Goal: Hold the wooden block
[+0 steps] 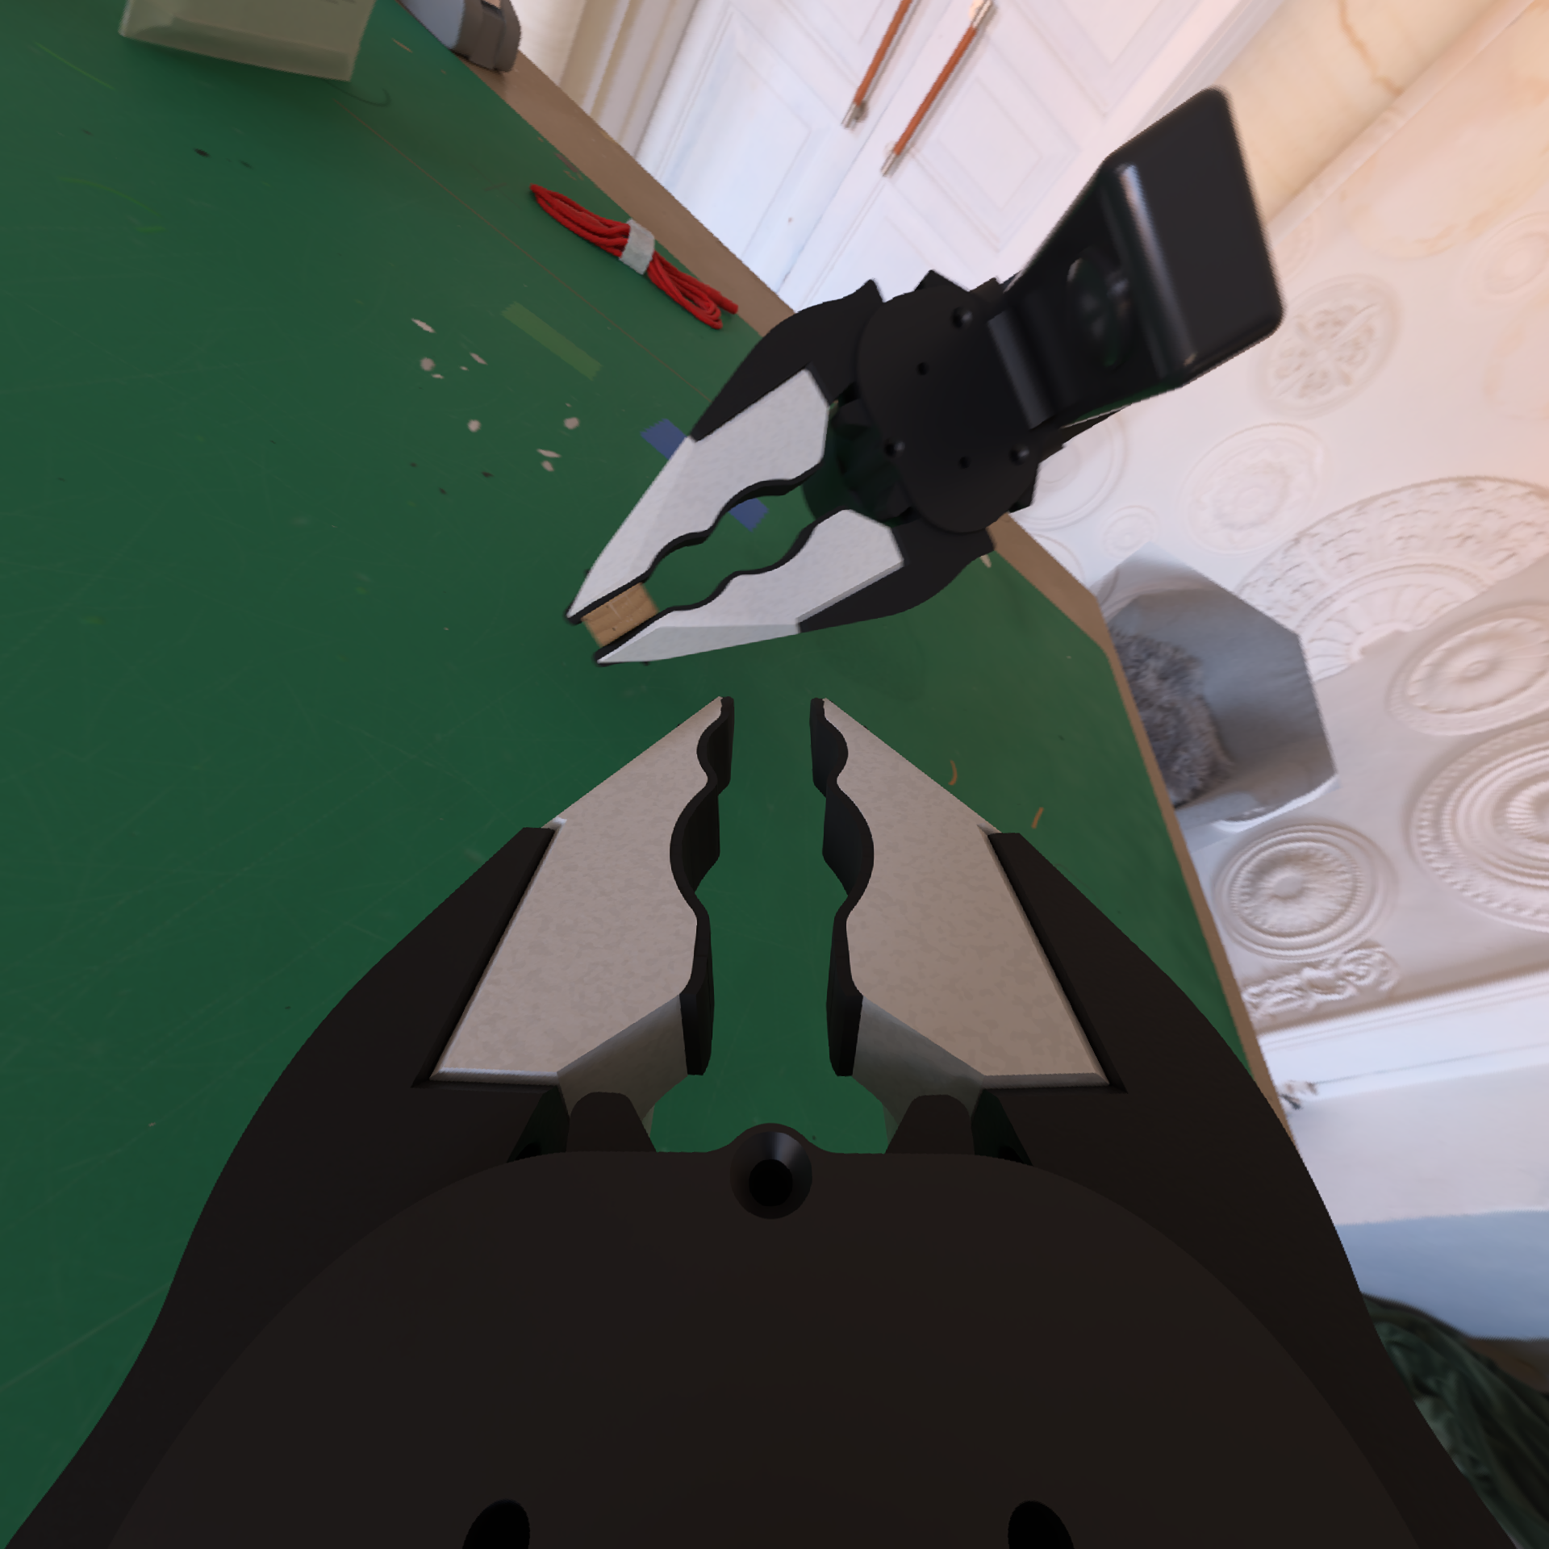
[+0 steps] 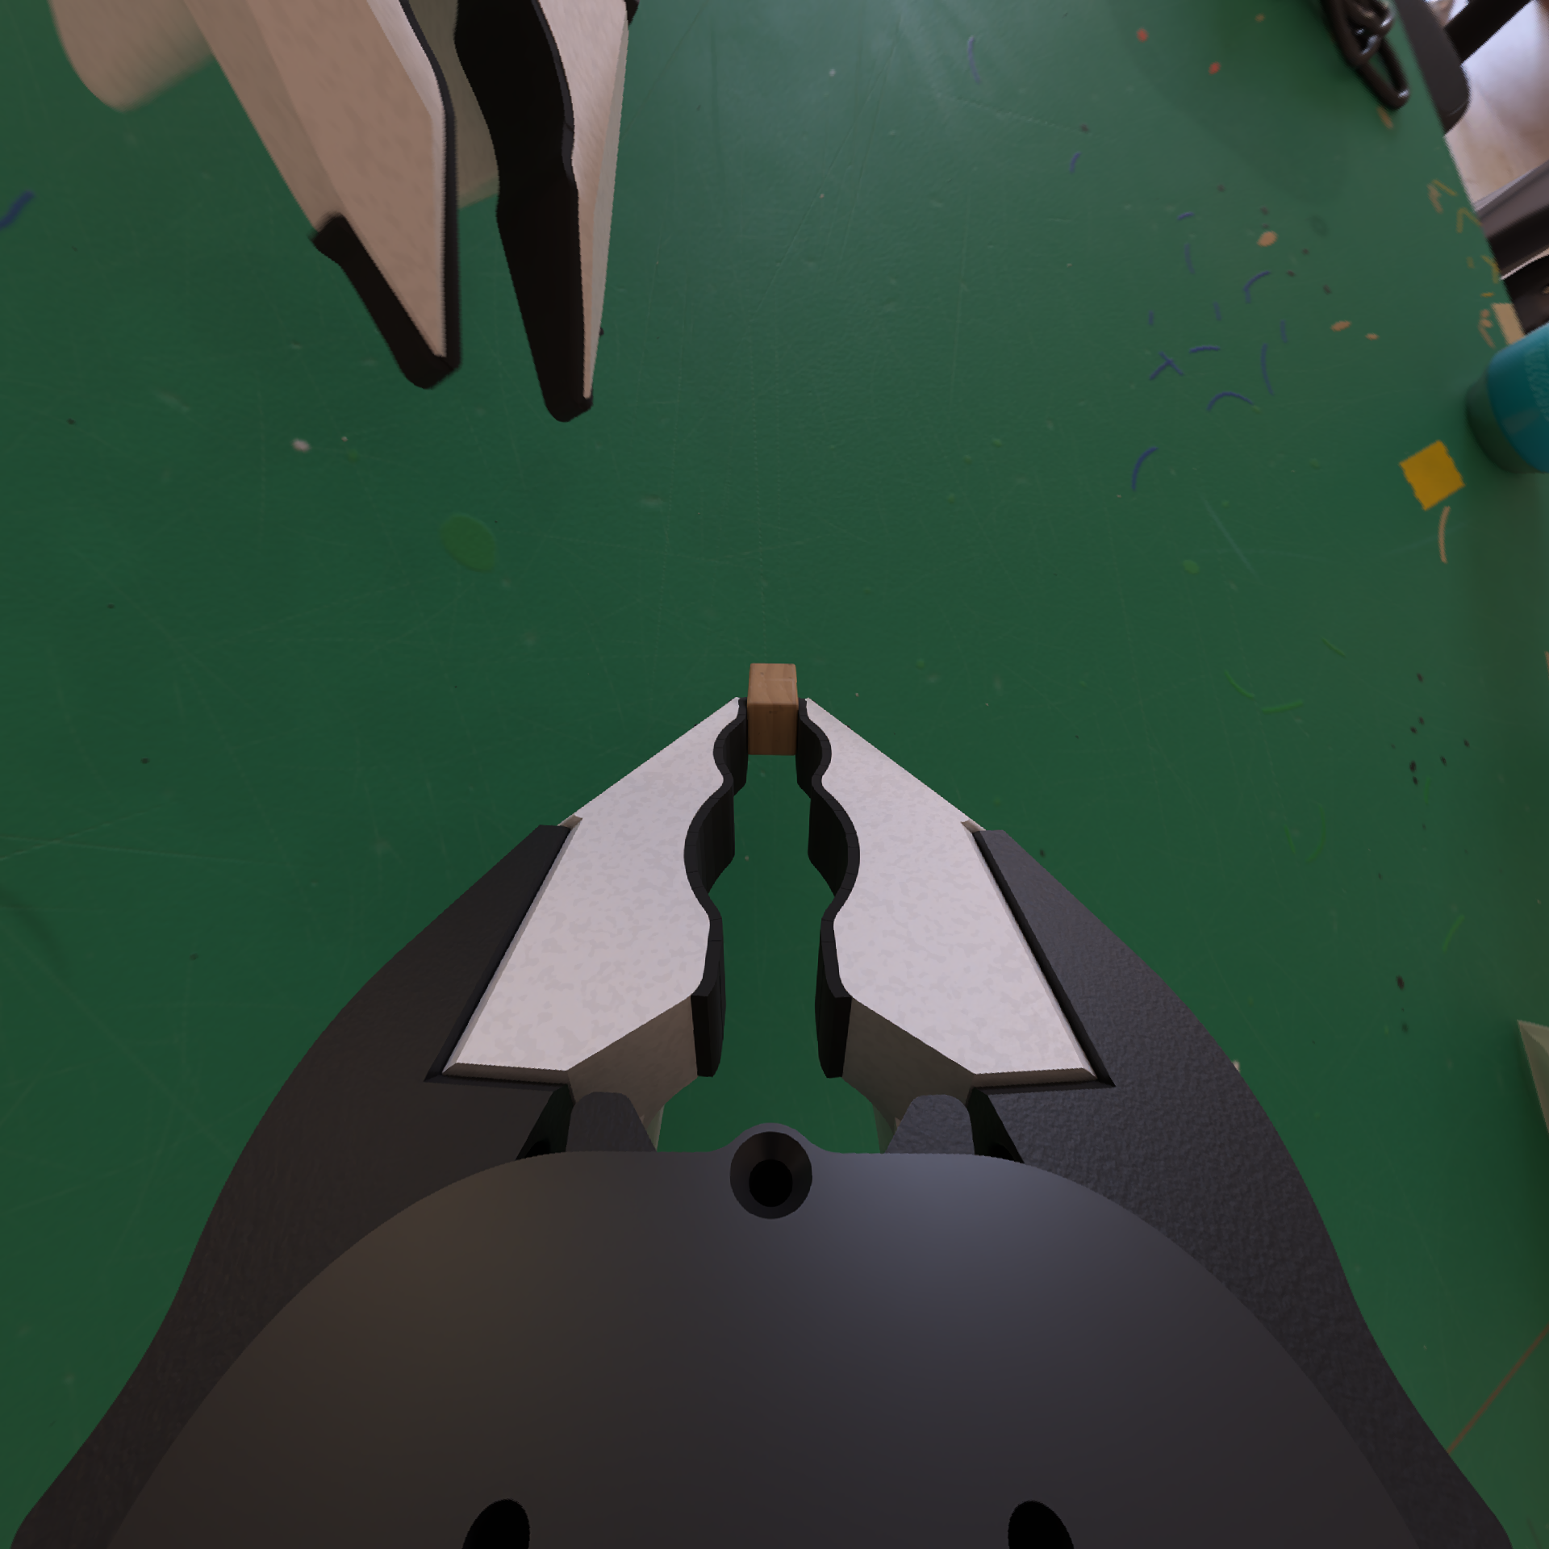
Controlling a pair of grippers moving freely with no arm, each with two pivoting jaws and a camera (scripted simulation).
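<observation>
A small wooden block (image 2: pixel 771 712) is pinched between the fingertips of my right gripper (image 2: pixel 771 722), which is shut on it above the green table (image 2: pixel 922 503). In the left wrist view the right gripper (image 1: pixel 590 637) comes in from the upper right, tilted down, with the block (image 1: pixel 620 619) at its tips. My left gripper (image 1: pixel 771 706) is empty, its jaws a narrow gap apart, and sits just in front of the right gripper's tips. The left gripper also shows at the upper left of the right wrist view (image 2: pixel 499 392).
A red rope bundle (image 1: pixel 637 251) lies near the table's far edge (image 1: pixel 1090 603). A translucent box (image 1: pixel 243 33) stands at the far corner. A teal cylinder (image 2: pixel 1517 402), a yellow square (image 2: pixel 1431 474) and a black chain (image 2: pixel 1375 50) lie at the right side.
</observation>
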